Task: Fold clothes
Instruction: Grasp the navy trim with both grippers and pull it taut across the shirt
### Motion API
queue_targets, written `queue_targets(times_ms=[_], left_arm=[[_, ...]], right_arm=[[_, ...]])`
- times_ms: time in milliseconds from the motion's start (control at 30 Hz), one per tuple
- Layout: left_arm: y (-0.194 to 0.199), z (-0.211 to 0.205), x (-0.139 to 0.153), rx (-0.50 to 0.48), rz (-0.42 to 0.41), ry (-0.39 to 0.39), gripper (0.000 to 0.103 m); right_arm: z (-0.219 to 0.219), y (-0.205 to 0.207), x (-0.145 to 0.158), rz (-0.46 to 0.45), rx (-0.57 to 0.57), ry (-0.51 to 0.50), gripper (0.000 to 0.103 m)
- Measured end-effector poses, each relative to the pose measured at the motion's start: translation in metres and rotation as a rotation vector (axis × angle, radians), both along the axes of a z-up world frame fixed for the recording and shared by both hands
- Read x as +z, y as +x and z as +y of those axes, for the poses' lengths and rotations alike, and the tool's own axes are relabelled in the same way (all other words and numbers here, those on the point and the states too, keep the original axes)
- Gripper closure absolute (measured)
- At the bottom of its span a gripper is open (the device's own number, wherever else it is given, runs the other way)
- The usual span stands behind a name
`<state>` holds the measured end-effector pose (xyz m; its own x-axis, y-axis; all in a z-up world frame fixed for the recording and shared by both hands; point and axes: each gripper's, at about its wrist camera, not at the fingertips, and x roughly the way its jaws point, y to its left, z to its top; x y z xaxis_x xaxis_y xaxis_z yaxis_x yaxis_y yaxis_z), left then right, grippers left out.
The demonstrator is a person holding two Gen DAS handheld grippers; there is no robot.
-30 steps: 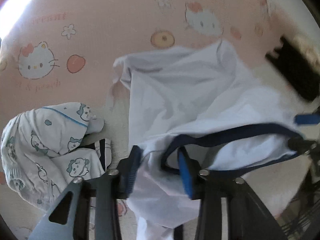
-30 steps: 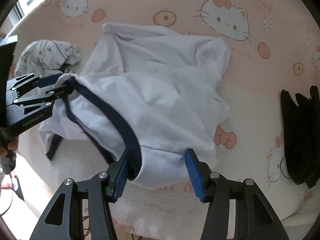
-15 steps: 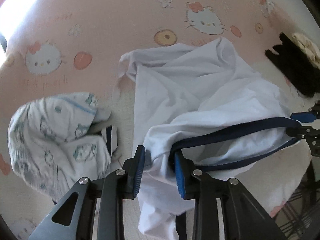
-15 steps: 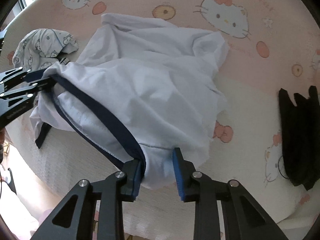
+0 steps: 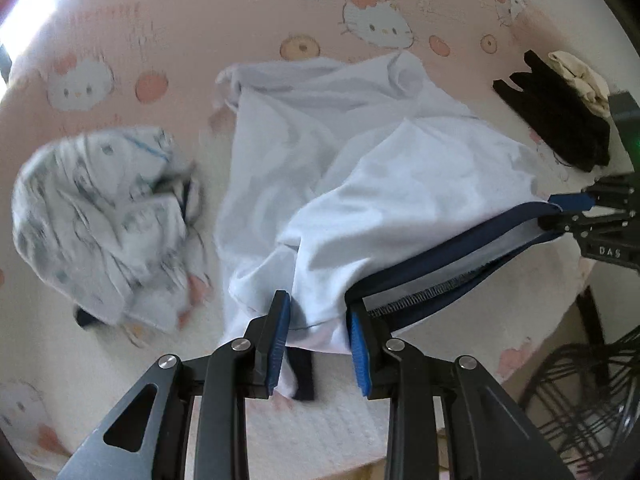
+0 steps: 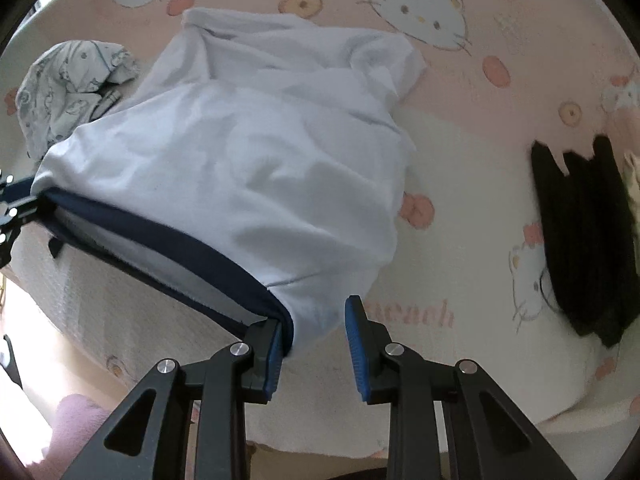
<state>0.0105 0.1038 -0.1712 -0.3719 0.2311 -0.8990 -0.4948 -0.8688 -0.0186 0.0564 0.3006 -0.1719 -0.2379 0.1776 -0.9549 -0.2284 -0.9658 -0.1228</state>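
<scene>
A white garment (image 5: 380, 184) (image 6: 260, 152) with a navy band (image 5: 440, 256) (image 6: 168, 236) lies crumpled on the pink cat-print bed cover (image 5: 180, 20). Its near edge is lifted. My left gripper (image 5: 318, 344) is shut on one end of the banded edge, with white cloth bunched between its blue pads. My right gripper (image 6: 314, 344) is shut on the other end, the band tucked against its left pad. The band runs taut between the two. Each view shows the other gripper at the band's far end: right gripper (image 5: 576, 216), left gripper (image 6: 12, 208).
A crumpled patterned garment (image 5: 100, 216) (image 6: 68, 80) lies left of the white one. A black garment (image 5: 560, 120) (image 6: 584, 240) with a cream cloth (image 5: 580, 76) beside it lies to the right. A black wire rack (image 5: 592, 392) stands past the bed's near edge.
The right jaws have closed on the band's end. Both grippers have drawn apart and the slack navy band now runs straight between them. The left jaws narrowed slightly.
</scene>
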Motion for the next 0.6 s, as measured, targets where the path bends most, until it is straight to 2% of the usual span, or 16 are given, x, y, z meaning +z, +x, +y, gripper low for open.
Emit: queue_targets(times_ms=[300, 600], left_arm=[[0.019, 0.001, -0.014, -0.045, -0.024, -0.033, 0.077], [0.024, -0.008, -0.032, -0.016, -0.058, -0.052, 0.077]], right_arm=[[-0.003, 0.028, -0.018, -0.009, 0.012, -0.05, 0.076], [-0.014, 0.029, -0.031, -0.02, 0.023, -0.081, 0.076]])
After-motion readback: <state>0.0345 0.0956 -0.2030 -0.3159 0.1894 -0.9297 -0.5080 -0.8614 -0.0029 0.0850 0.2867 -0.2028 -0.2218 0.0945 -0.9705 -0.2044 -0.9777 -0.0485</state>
